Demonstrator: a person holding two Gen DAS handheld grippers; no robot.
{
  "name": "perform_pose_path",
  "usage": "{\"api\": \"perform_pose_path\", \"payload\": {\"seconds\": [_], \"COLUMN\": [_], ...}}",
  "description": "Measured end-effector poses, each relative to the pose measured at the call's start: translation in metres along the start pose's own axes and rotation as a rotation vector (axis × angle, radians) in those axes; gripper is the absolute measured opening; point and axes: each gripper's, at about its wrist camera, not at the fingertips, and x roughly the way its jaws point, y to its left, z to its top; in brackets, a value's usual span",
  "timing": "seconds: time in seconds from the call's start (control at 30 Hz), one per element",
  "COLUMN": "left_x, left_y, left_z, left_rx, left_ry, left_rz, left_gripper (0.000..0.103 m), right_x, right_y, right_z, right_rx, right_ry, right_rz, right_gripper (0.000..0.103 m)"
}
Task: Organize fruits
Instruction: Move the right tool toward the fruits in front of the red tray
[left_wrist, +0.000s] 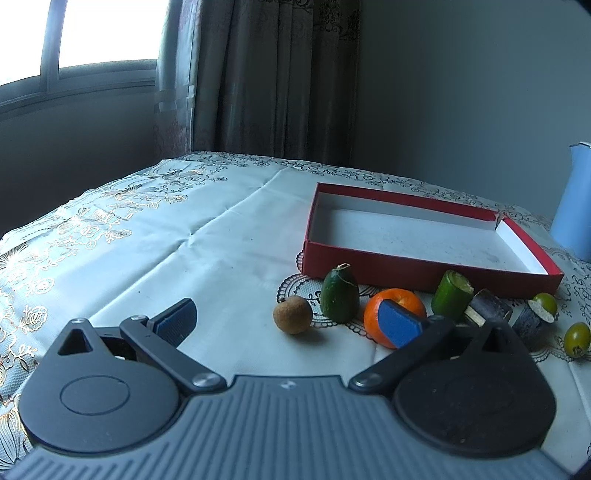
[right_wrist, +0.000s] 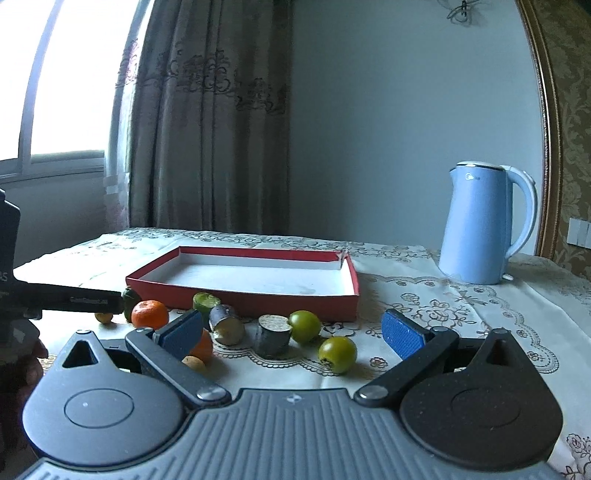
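Note:
A shallow red box (left_wrist: 417, 271) with a white, empty inside lies on the table; it also shows in the right wrist view (right_wrist: 258, 302). Fruits lie in front of it: a brown round fruit (left_wrist: 292, 314), a green cucumber piece (left_wrist: 339, 295), an orange (left_wrist: 400, 301), another cucumber piece (left_wrist: 451, 295), dark sugarcane pieces (left_wrist: 489, 306), small green fruits (left_wrist: 577, 339). My left gripper (left_wrist: 288, 323) is open and empty, just short of the brown fruit. My right gripper (right_wrist: 291, 334) is open and empty, facing sugarcane pieces (right_wrist: 272, 334) and green fruits (right_wrist: 337, 353).
A light blue kettle (right_wrist: 484, 225) stands at the back right of the table. The embroidered tablecloth (left_wrist: 147, 236) covers the table; its left edge drops off near the curtain and window. The left gripper's body (right_wrist: 62, 299) reaches in at the left of the right wrist view.

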Motion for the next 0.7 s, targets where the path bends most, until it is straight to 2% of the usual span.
{"api": "perform_pose_path", "payload": {"seconds": [0.6, 0.7], "left_x": [0.002, 0.002], "left_y": [-0.002, -0.001], "left_z": [-0.002, -0.001], "left_rx": [0.039, 0.043], "left_ry": [0.021, 0.024], "left_rz": [0.021, 0.022], "left_gripper": [0.103, 0.103], "right_x": [0.005, 0.005], "right_y": [0.024, 0.025], "right_z": [-0.012, -0.012], "right_rx": [-0.055, -0.062], "right_ry": [0.060, 0.056], "right_rz": [0.100, 0.104], "right_gripper": [0.103, 0.100]}}
